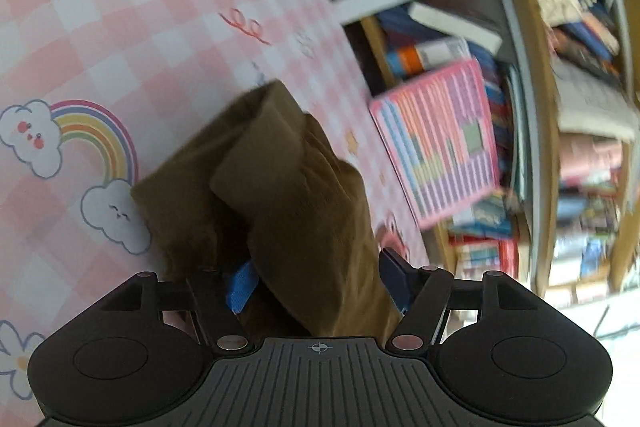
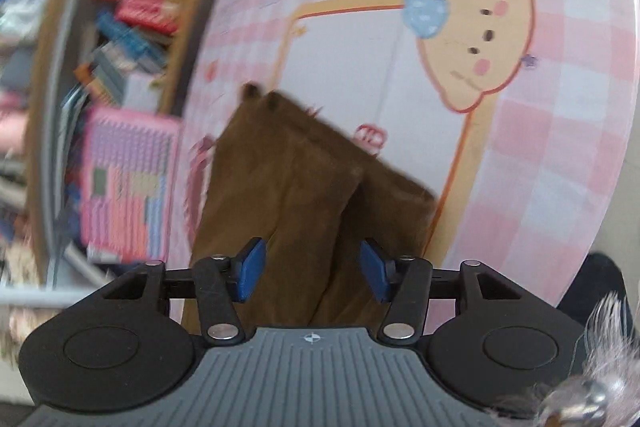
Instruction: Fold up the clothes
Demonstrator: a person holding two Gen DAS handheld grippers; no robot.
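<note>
Lying bunched on the pink checked worktop [image 1: 120,27], the brown garment [image 1: 288,195] sits between both sets of pads. Left gripper [image 1: 316,279] released, right gripper [image 2: 314,273] released too, pads clear of the cloth.

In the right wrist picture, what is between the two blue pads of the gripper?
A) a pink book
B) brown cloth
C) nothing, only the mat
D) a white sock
B: the folded brown cloth runs up between the blue pads of the right gripper, which stand apart from it, over the pink checked mat.
</note>
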